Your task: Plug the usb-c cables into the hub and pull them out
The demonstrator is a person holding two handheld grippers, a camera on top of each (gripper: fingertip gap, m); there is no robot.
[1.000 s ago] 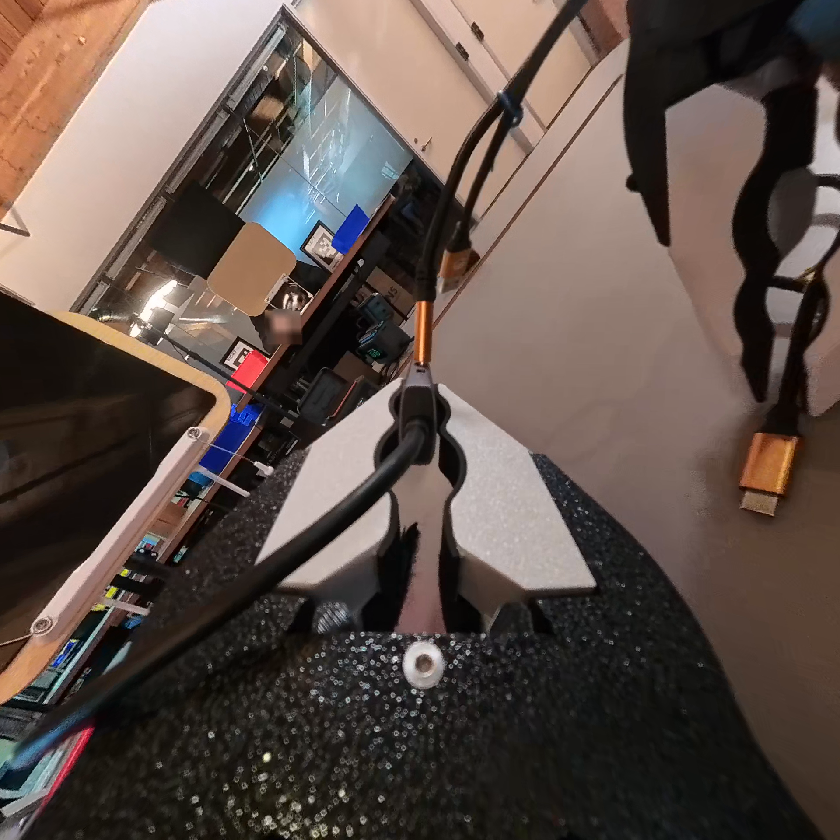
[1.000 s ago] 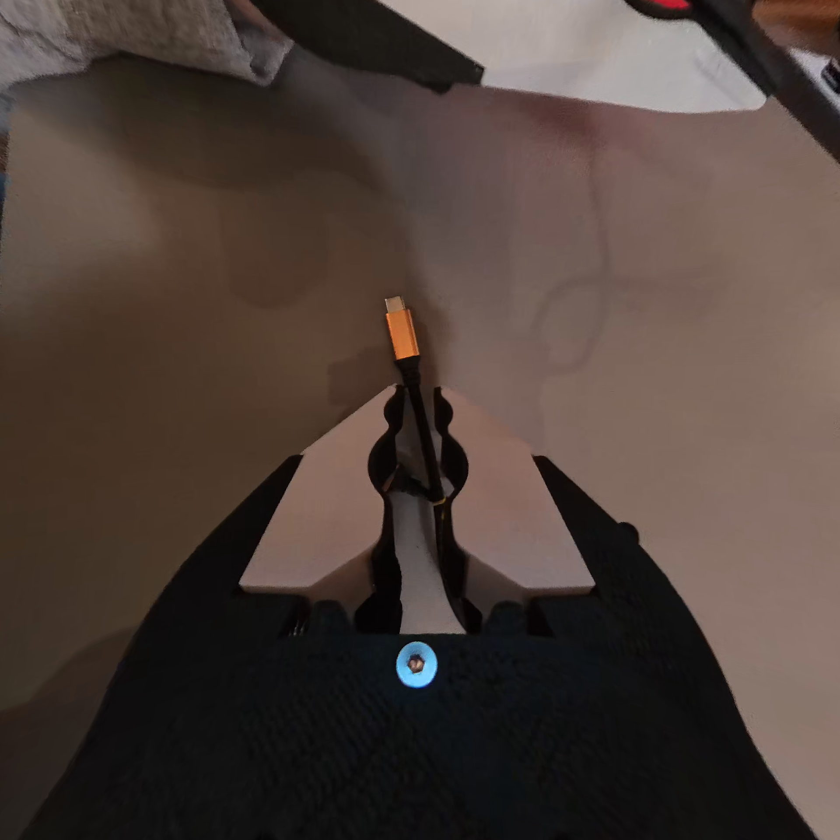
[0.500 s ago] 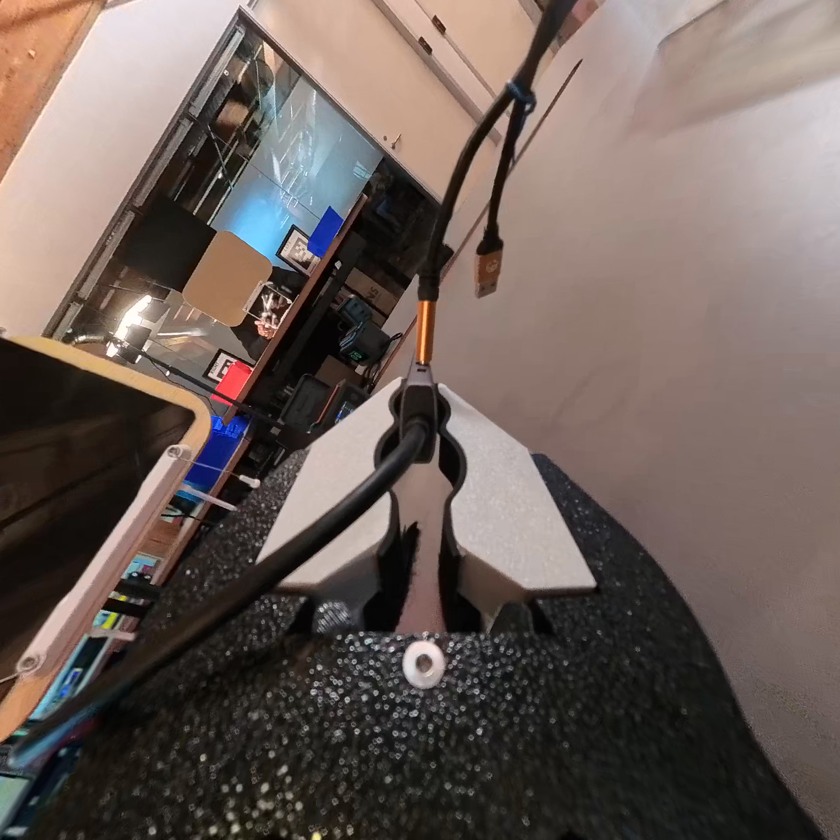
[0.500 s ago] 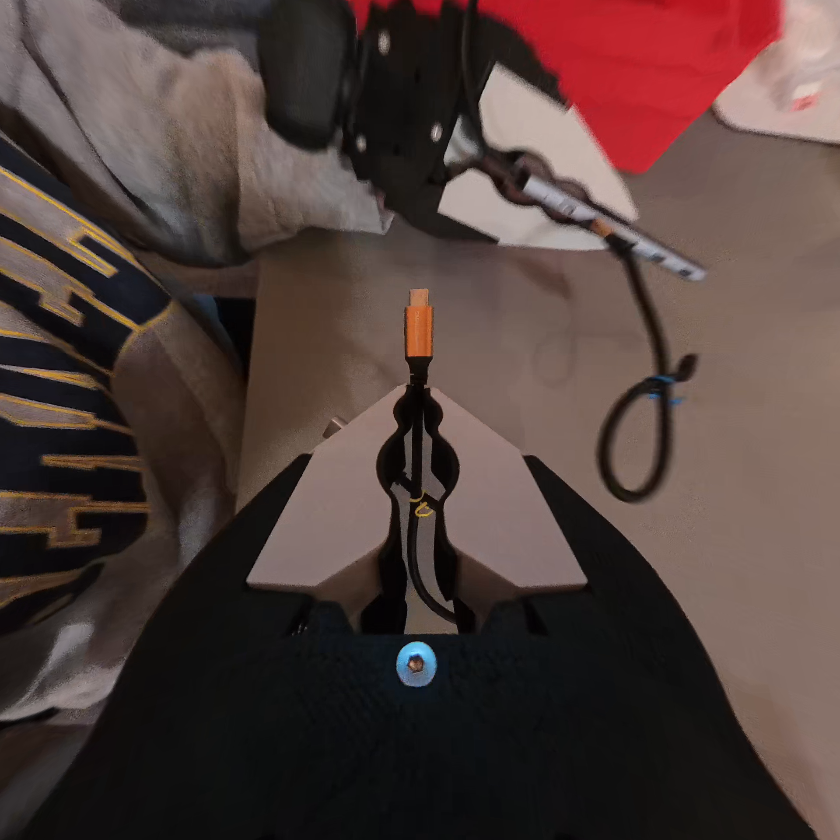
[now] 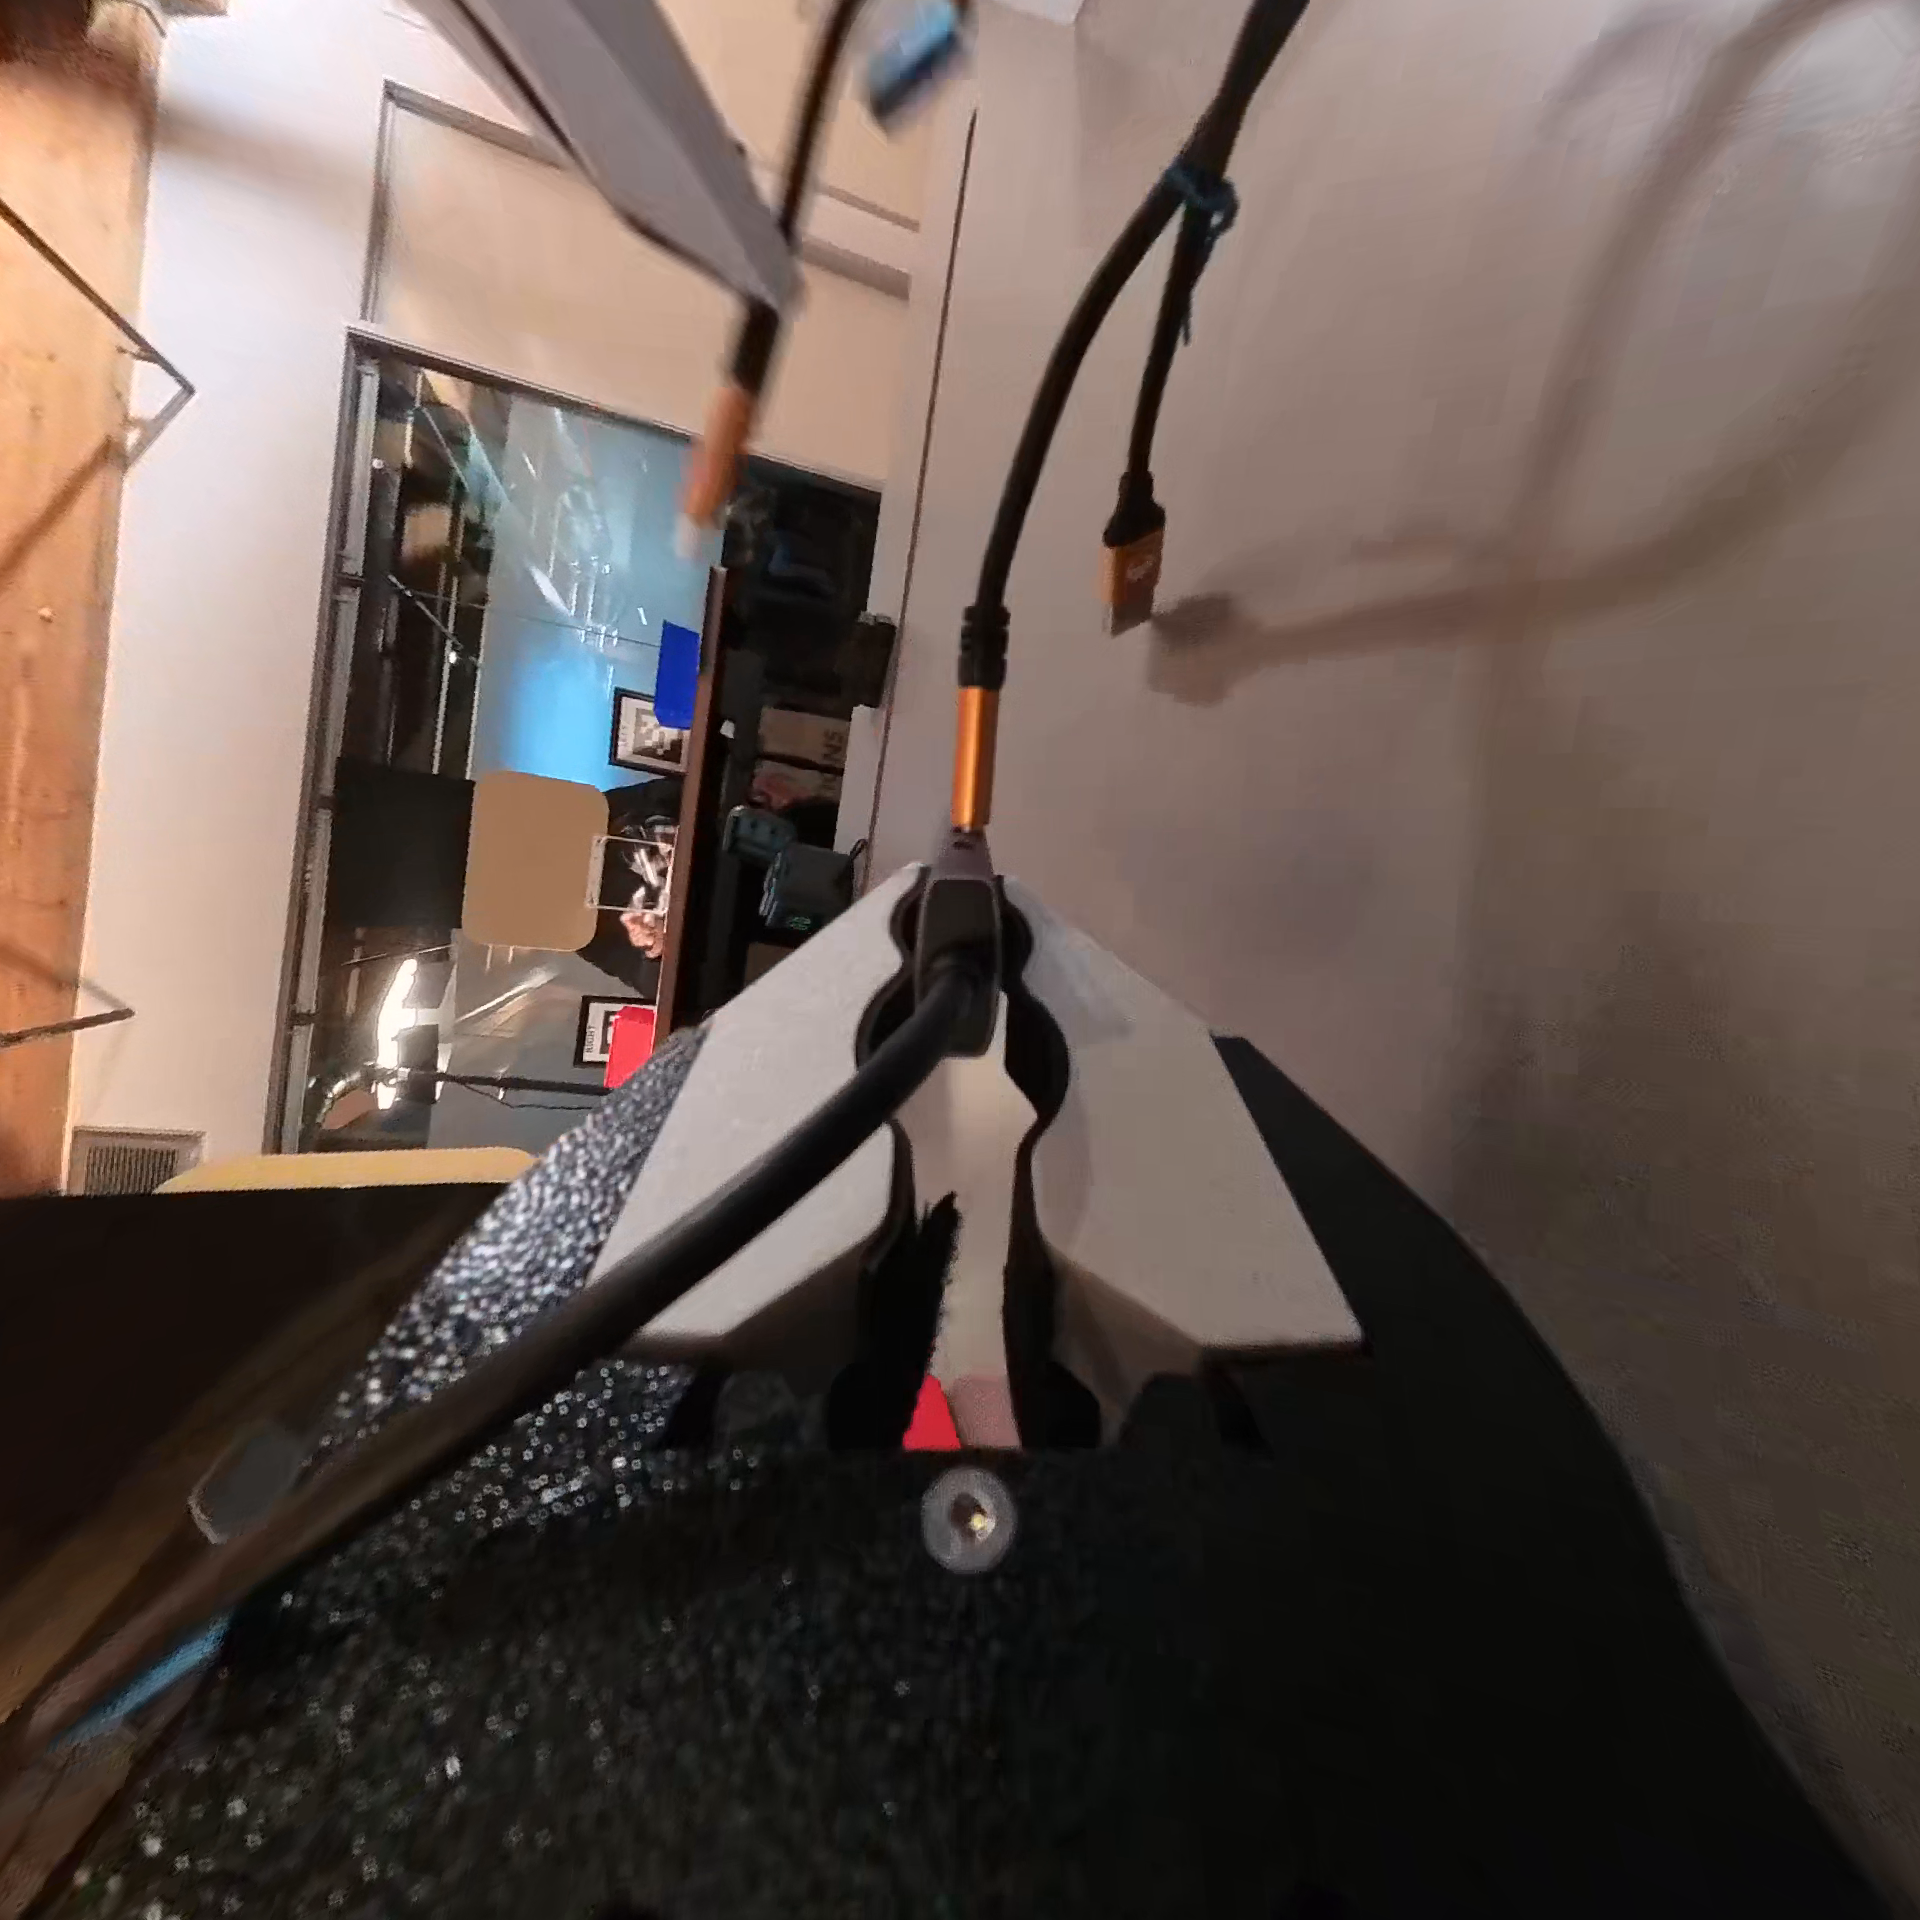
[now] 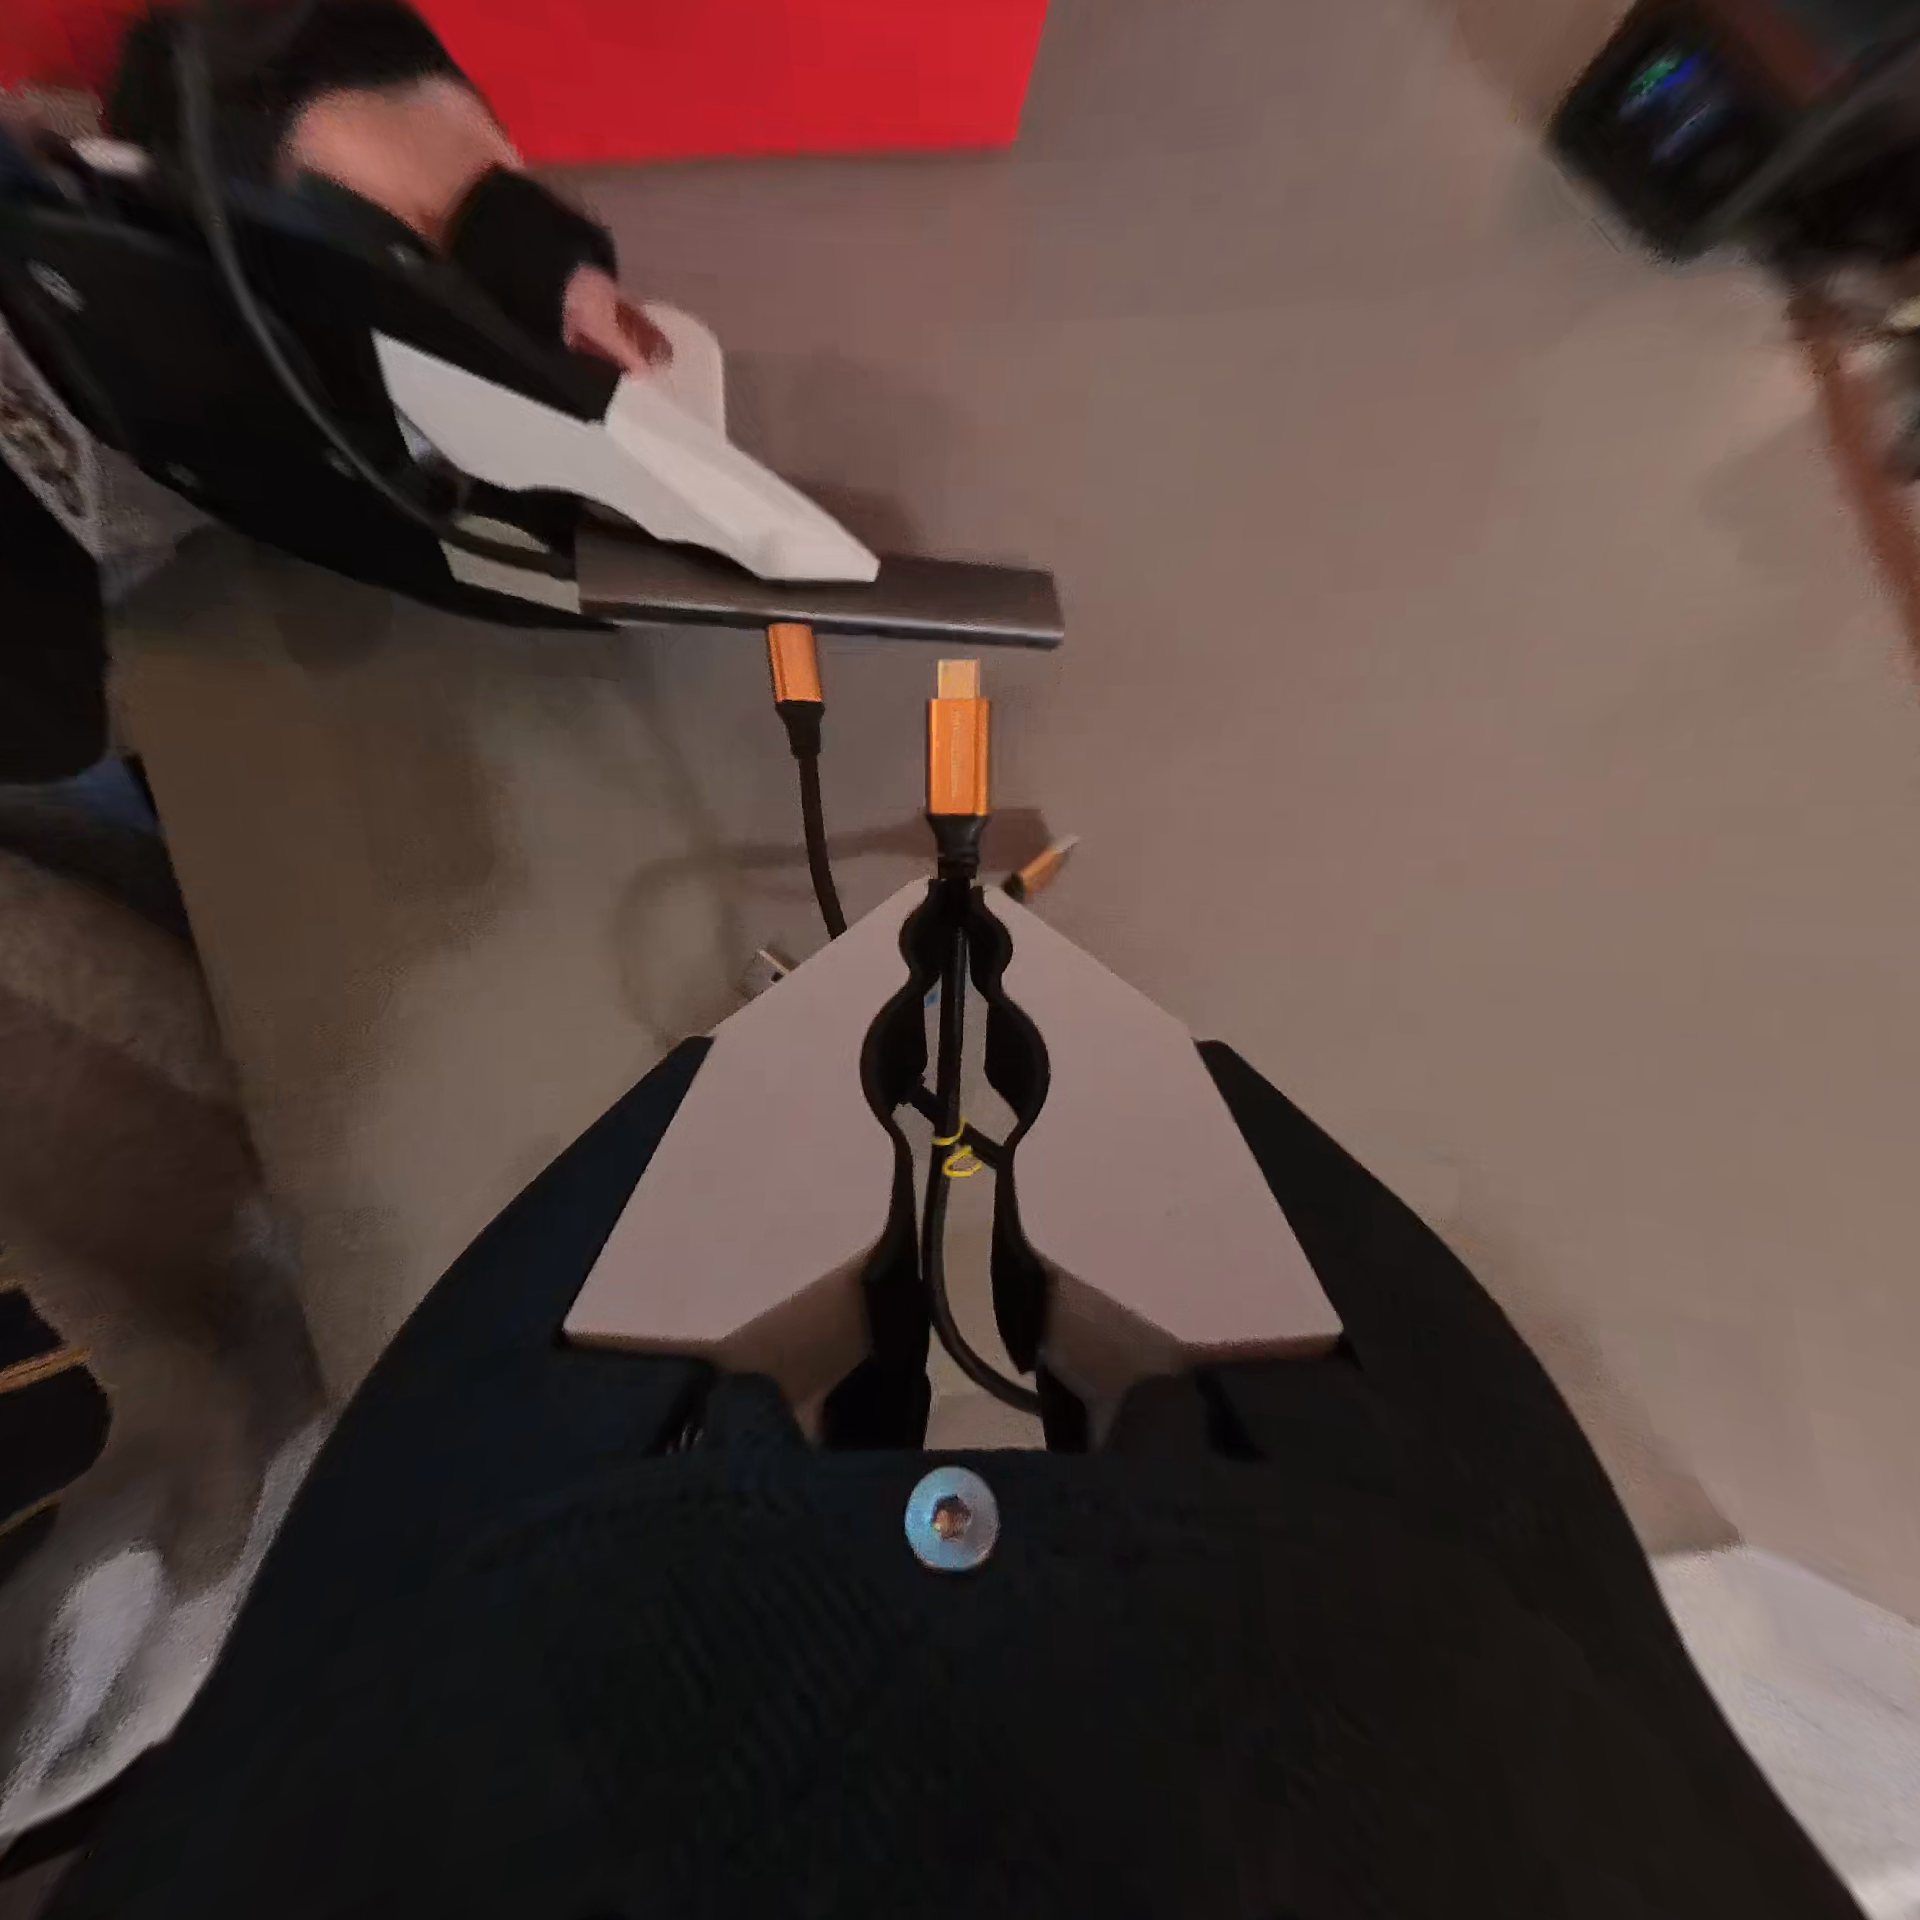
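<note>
Left claw point(image 6: 717, 540) grips the hub point(image 6: 821, 608), one orange plug point(image 6: 795, 665) already seated. Right claw point(image 6: 956, 894) pinches a second cable point(image 6: 958, 753), its tip just short of the hub: insertion pending.

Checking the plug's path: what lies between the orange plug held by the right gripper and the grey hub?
Nothing: the right wrist view shows only a bare gap between the orange plug and the hub. Another orange plug already sits in the hub, alongside.

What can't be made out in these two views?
- Left wrist view: hub is edge-on between the left gripper fingers; free ports hidden.
- Left wrist view: approaching plug is motion-blurred.
- Right wrist view: whether the right gripper's plug lines up with a port on the hub; too small.
</note>
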